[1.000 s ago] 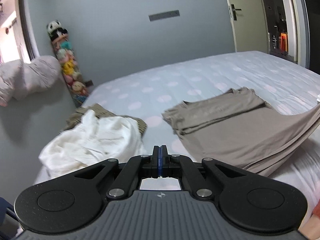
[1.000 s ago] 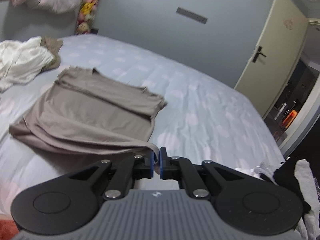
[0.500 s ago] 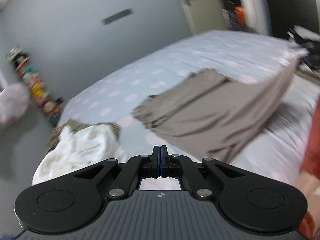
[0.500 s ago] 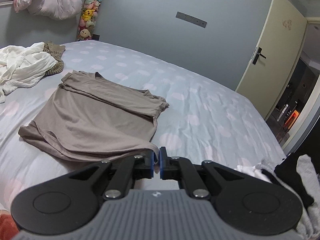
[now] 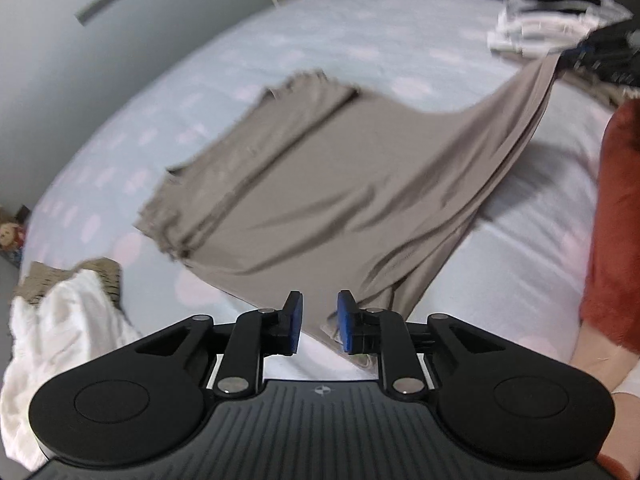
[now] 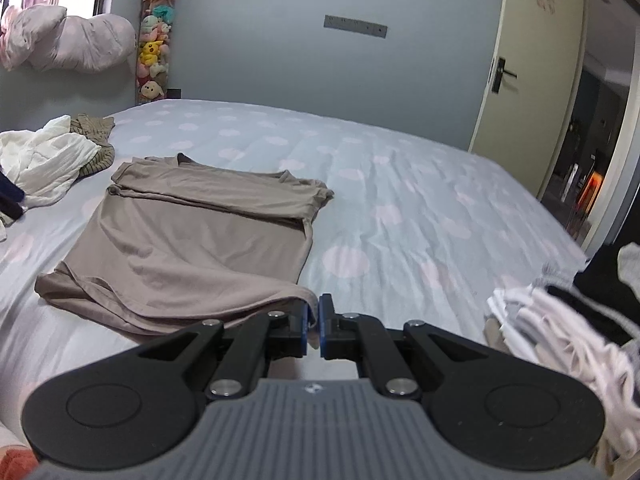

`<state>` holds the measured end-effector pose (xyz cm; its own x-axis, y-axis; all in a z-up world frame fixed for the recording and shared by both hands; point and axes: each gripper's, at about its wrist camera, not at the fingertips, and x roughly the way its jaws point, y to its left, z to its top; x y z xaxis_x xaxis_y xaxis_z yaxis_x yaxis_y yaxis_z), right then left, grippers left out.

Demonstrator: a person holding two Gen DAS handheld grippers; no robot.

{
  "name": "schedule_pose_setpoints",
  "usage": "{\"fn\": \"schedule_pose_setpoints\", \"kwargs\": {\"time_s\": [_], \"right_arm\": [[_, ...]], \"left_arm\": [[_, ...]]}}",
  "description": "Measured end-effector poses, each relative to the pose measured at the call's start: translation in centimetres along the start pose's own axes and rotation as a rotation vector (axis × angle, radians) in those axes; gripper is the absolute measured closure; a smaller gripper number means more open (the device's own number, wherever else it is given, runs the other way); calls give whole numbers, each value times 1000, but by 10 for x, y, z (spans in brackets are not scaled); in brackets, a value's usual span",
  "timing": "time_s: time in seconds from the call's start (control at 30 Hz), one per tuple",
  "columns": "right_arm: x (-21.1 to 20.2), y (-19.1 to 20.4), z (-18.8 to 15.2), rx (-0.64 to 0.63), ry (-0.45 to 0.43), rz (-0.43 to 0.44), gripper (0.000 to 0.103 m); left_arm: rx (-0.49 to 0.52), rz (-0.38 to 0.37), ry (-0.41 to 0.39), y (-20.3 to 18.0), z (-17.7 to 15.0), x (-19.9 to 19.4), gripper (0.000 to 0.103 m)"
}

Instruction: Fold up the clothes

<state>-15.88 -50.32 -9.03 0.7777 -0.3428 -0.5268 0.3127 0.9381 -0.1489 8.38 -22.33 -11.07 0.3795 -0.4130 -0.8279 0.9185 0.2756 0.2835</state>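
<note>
On the pale blue bed (image 6: 400, 184) with its faint round dots, a taupe T-shirt (image 6: 192, 240) lies mostly flat, sleeves folded in across the chest. At its near hem corner, the right gripper (image 6: 314, 322) has its 2 blue pads pressed together on the fabric, pinching that corner just off the sheet. From the left wrist view, the same shirt (image 5: 320, 184) stretches up to the far right, where its lifted corner runs toward a dark blurred shape. The left gripper (image 5: 319, 322) hangs over the other hem corner; its jaws have just been opening and now stand apart, with the hem's edge lying below the gap and no pad pressing it. A crumpled white garment (image 6: 44, 160) sits near the shirt's collar end, and a heap of white and black clothes (image 6: 568, 320) lies to the right. A rust-red sleeve (image 5: 616, 220) shows at the edge.
</note>
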Motion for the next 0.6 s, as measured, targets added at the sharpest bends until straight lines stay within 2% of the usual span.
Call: {"fn": "schedule_pose_setpoints", "kwargs": {"time_s": [0.17, 0.3, 0.5, 0.6], "right_arm": [[4, 5, -5, -16, -1, 9, 97], [10, 0, -7, 11, 7, 26, 97], [16, -14, -8, 83, 17, 63, 97], [19, -14, -8, 89, 21, 72, 97]], "left_arm": [[-30, -48, 96, 6, 5, 55, 84], [-11, -61, 166, 4, 2, 87, 79], [5, -79, 219, 0, -6, 102, 75], [-34, -90, 228, -1, -9, 103, 75]]}}
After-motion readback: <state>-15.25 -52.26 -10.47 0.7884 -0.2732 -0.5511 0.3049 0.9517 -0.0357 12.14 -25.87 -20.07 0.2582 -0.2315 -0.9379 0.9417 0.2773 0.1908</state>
